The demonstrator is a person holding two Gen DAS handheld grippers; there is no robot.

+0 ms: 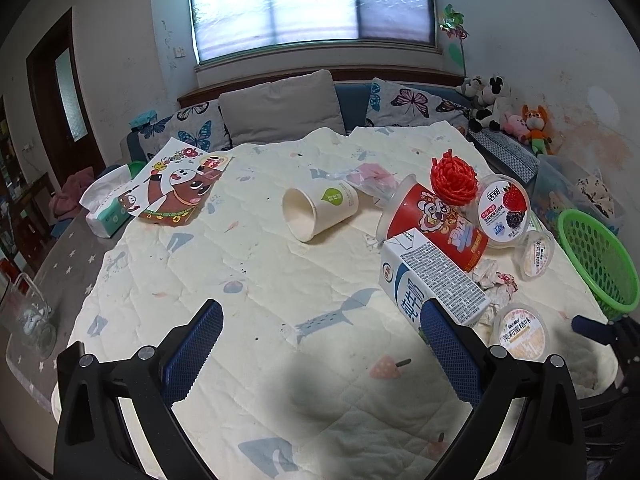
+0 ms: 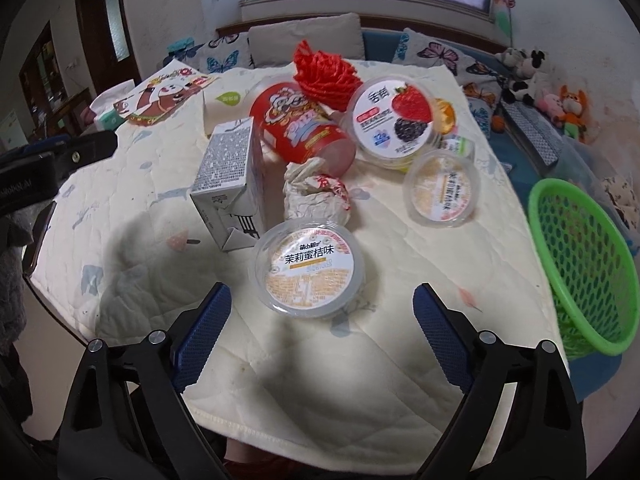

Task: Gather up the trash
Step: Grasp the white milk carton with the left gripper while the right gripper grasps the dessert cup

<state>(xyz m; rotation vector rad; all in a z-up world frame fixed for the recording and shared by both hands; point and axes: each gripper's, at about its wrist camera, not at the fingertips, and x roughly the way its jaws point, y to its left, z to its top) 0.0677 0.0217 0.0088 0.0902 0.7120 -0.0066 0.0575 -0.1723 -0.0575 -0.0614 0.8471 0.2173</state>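
**Jelly cup sits dead ahead of the right gripper, basket off to its right**

Trash nearest to being collected is the round clear-plastic jelly cup with the orange-and-white printed lid (image 2: 309, 266). It sits lid-up on the cream quilted cloth (image 2: 380, 360), just ahead of the right gripper (image 2: 322, 312) and almost centred on the gap between its blue-padded fingers (image 2: 204, 332). Those jaws stand wide apart with nothing between them; the gap looks a little broader than the cup. Being round, the cup has no long axis to line up with, so a straight advance forward and down should bracket it.

Just behind it lie a crumpled white paper wrapper (image 2: 316, 194) and a grey-and-white milk carton tipped on its side (image 2: 232, 184), its long axis running away from the camera. The carton's near corner is close to the cup's left rim, which could catch the left finger.

Farther back are a red plastic snack tub on its side (image 2: 302, 128), a berry-printed yoghurt tub (image 2: 394, 122) and a second jelly cup (image 2: 442, 188).

The green plastic mesh basket (image 2: 584, 264) waits at the cloth's right edge, so the carry would go rightward.

The left gripper (image 1: 320, 344) is also wide open and empty, aimed at bare cloth, with the carton beside its right finger; it is the farther hand from the cup.
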